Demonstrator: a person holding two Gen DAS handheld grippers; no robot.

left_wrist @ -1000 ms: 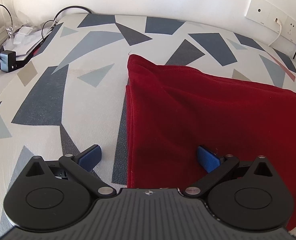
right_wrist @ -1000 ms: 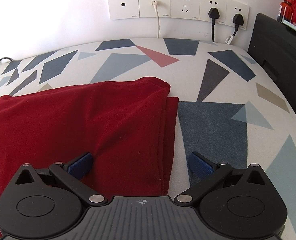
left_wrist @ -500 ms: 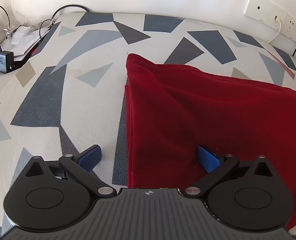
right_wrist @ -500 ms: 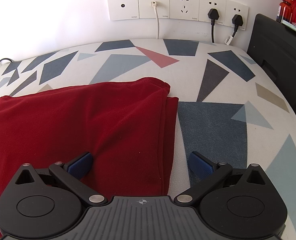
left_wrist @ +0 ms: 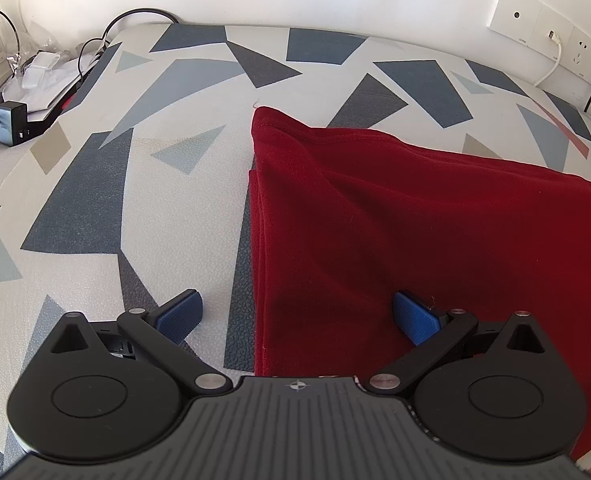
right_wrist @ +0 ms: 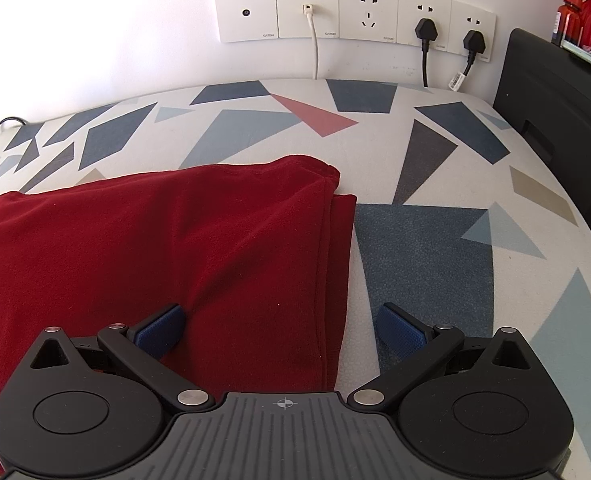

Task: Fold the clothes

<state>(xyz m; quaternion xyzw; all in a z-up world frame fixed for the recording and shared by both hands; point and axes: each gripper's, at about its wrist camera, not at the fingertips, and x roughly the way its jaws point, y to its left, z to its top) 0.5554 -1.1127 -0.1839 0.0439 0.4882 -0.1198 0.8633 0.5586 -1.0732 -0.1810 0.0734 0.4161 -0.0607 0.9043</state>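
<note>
Red cloth [left_wrist: 435, 232], folded into layers, is lying flat across the middle of a desk [left_wrist: 135, 184] covered in a white sheet printed with blue, grey and pink triangles. The left tool [left_wrist: 297, 314] is sitting with its blue fingers [left_wrist: 181, 312] spread wide, straddling the cloth's left edge: one finger is over bare desk, the other over the red fabric, and nothing is being pinched. The right tool [right_wrist: 279, 330] is likewise standing spread wide over the cloth's right edge [right_wrist: 335, 280], with its left finger [right_wrist: 159, 330] above the fabric and the other above a dark blue patch of the cover. Wall sockets [right_wrist: 355, 12] are lining the white wall along the desk's far edge, two black plugs [right_wrist: 426, 29] and a white cable [right_wrist: 314, 48] sitting in them. Chargers and tangled cables [left_wrist: 11, 124] are crowding the desk's far left corner, while a black case [right_wrist: 555, 120] is standing off the right edge.
</note>
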